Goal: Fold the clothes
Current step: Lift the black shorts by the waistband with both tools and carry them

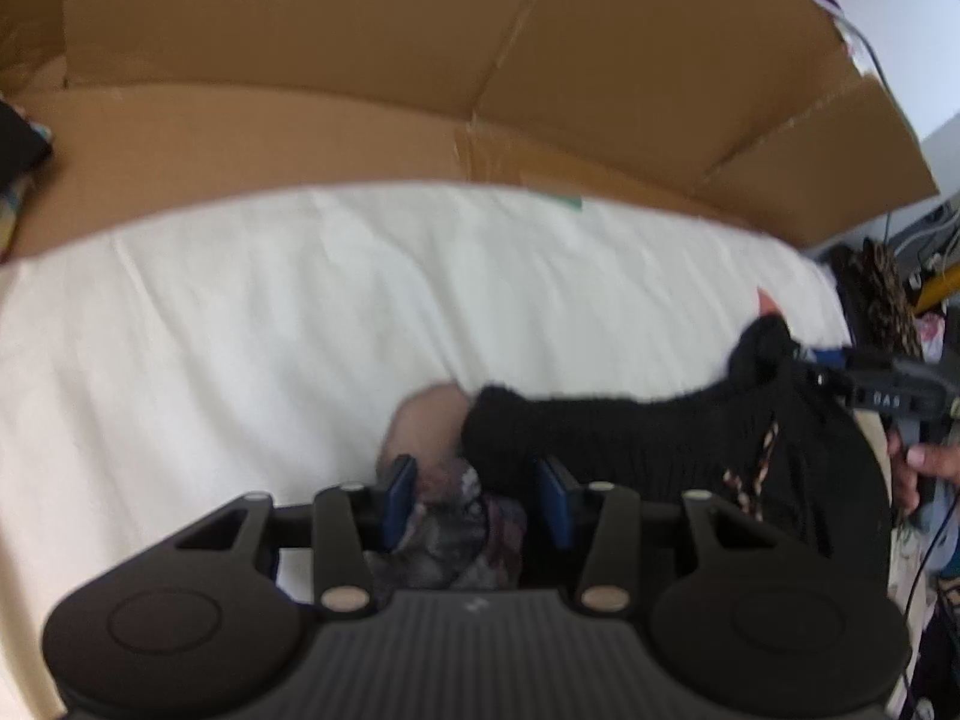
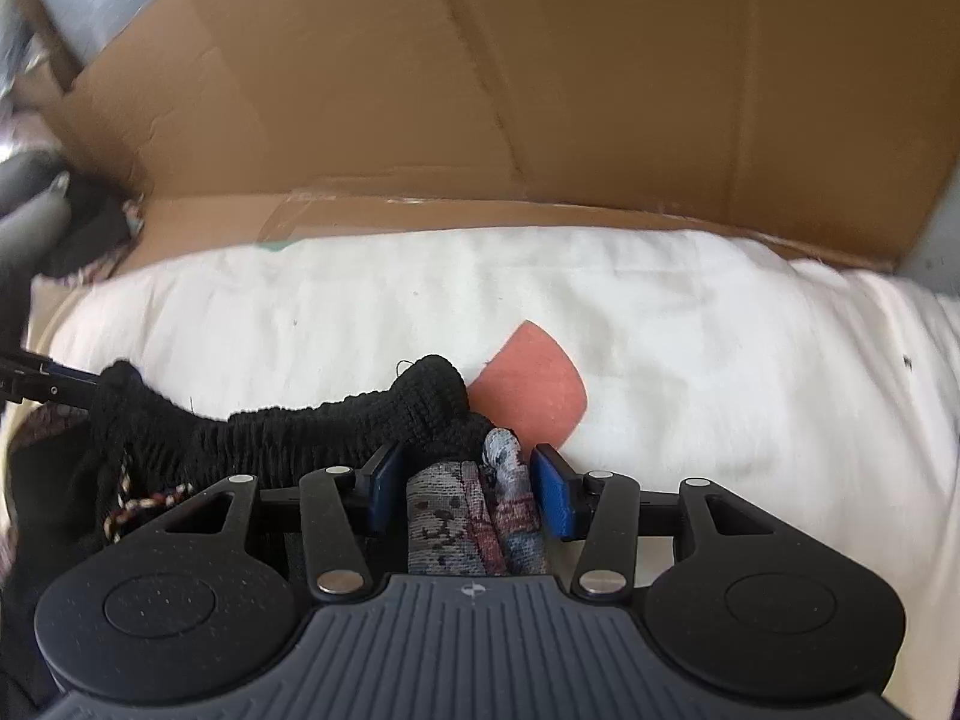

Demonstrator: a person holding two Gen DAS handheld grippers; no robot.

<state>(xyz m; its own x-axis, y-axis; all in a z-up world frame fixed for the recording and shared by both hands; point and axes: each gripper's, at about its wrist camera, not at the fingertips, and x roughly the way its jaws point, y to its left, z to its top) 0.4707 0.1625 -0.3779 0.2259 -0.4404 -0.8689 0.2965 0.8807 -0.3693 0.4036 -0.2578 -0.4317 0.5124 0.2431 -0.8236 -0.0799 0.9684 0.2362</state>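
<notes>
While our left gripper [image 1: 477,495] and right gripper [image 2: 462,489] stand half-wide, fingers loose about bunched patterned cloth, the black knit garment [image 2: 312,426] stretches between them over the white sheet [image 2: 690,324], short of the cardboard [image 2: 480,90] at its far edge.

My black knit garment [image 2: 312,426] with a patterned woven lining lies bunched near the front edge of the white sheet [image 2: 690,312]. Its ribbed hem stretches sideways. A salmon patch [image 2: 534,387], perhaps another cloth, peeks out behind.

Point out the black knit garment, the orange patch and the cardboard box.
black knit garment [image 2: 336,420], right wrist view, on its ribbed edge.
orange patch [image 2: 540,384], right wrist view, on its middle.
cardboard box [image 1: 360,60], left wrist view, on its back wall.
</notes>
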